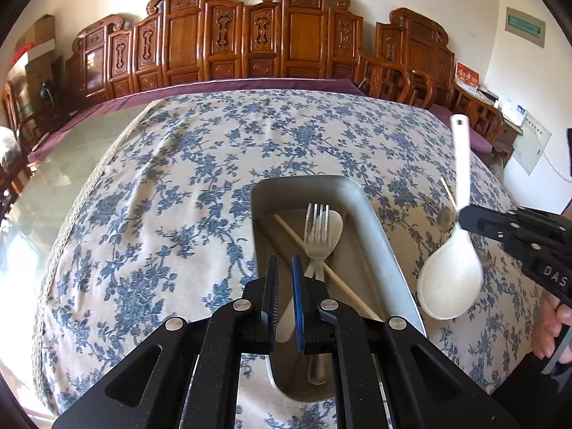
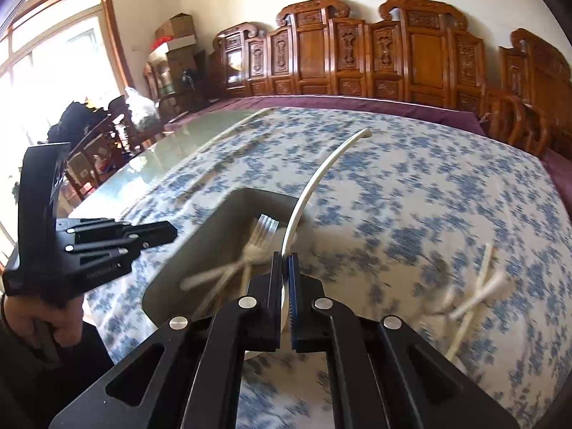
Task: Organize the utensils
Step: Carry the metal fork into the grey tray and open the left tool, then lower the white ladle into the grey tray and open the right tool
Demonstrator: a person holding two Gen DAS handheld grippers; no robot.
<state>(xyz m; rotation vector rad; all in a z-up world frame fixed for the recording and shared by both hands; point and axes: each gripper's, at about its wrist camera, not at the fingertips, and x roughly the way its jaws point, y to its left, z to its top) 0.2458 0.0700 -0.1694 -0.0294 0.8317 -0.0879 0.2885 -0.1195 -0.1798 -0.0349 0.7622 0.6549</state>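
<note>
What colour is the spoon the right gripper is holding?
White spoon, clearest in the left wrist view.

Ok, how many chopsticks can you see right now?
2 chopsticks. One lies diagonally in the tray, crossing the fork. The other is on the cloth right of the tray, partly behind the held spoon. More may be hidden.

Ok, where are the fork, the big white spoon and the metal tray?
fork (image 1: 316, 230): left wrist view, on its tines.
big white spoon (image 1: 448, 279): left wrist view, on its bowl.
metal tray (image 1: 379, 228): left wrist view, on its right wall.
</note>
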